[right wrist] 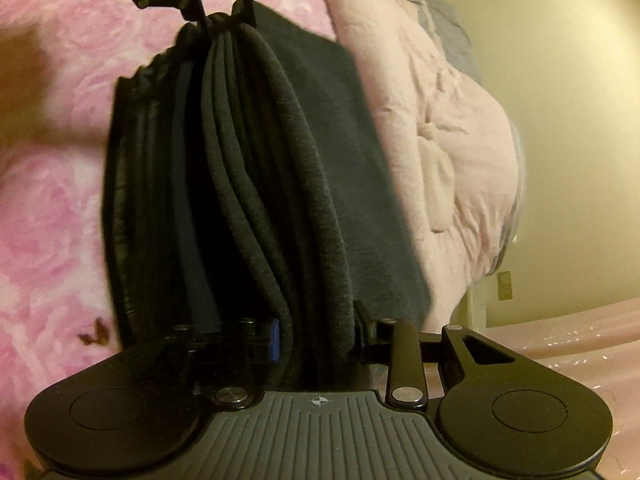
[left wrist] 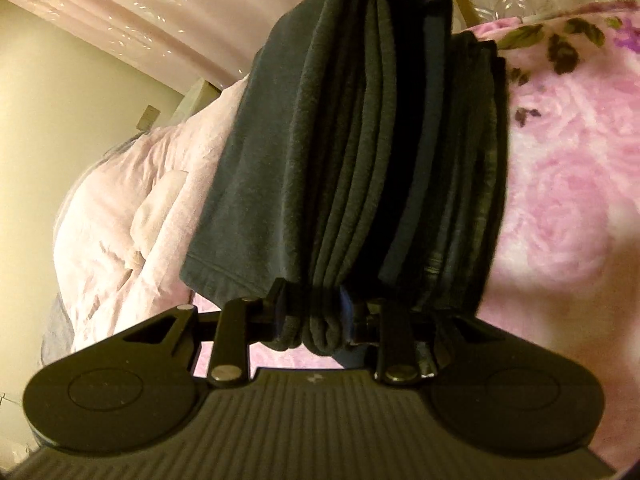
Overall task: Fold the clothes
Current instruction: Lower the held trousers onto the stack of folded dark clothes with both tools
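You have the dark folded garment point(left wrist: 340, 160) pinched at both ends, left gripper point(left wrist: 320, 316) and right gripper point(right wrist: 316, 340) clamped, its length stretched between them above the pink blanket point(left wrist: 560, 180)

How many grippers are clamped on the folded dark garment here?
2. The left gripper pinches one end of the folded dark garment; the right gripper pinches the opposite end. Each also appears at the top of the other's view.

Folded garment point(left wrist: 352, 152): dark grey-blue knit cloth, matt, faintly fuzzy, stitched hem lower left of frame. Left gripper point(left wrist: 320, 316): matt black plastic, ribbed housing, shiny metal rivets. Right gripper point(right wrist: 316, 340): same finish. Floral blanket point(left wrist: 568, 168): pink plush fleece. Quilt point(right wrist: 436, 152): pale pink, soft, puckered cloth. Wall point(right wrist: 568, 100): smooth, matt.
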`<state>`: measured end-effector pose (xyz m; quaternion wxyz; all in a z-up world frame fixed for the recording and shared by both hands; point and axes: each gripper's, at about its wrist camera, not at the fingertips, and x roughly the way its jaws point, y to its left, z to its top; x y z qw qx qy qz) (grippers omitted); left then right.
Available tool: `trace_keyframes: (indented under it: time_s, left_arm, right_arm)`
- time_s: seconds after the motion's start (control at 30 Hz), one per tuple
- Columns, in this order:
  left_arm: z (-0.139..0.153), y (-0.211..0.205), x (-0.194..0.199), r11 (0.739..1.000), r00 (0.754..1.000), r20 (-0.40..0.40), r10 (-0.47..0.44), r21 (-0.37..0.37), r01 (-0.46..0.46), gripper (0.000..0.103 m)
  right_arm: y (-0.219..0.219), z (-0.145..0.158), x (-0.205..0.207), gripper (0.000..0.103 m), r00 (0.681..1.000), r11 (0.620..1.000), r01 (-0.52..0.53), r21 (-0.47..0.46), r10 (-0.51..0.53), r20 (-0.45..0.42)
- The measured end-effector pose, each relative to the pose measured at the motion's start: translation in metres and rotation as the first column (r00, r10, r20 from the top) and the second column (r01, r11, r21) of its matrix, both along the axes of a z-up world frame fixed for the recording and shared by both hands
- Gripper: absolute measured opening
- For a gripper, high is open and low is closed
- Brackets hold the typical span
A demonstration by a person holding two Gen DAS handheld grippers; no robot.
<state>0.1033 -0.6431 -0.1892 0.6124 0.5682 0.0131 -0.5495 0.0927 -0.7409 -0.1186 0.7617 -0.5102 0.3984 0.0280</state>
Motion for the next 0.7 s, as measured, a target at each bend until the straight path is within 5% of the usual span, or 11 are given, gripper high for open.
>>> trace_keyframes:
  time_s: [0.23,0.47,0.57,0.7]
  left_arm:
    - [-0.013,-0.004,-0.009,1.000,1.000,0.024,-0.015,0.027,0.014,0.024]
    - [0.013,0.007,-0.001,1.000,0.996,-0.084,0.015,0.012,-0.014,0.031]
    - [0.032,0.011,0.003,0.999,0.986,-0.161,0.048,-0.011,-0.050,0.031]
    - [0.060,0.014,0.013,0.990,0.957,-0.272,0.102,-0.065,-0.125,0.031]
  right_arm:
    - [0.002,-0.002,-0.003,0.045,1.000,0.999,0.026,-0.045,-0.026,-0.003]
    - [0.003,0.026,-0.022,0.047,0.972,0.970,0.233,0.074,-0.234,-0.001]
    - [-0.006,0.050,-0.026,0.047,0.922,0.891,0.367,0.267,-0.387,0.023]
    - [-0.023,0.088,-0.023,0.047,0.844,0.736,0.417,0.533,-0.532,0.075]
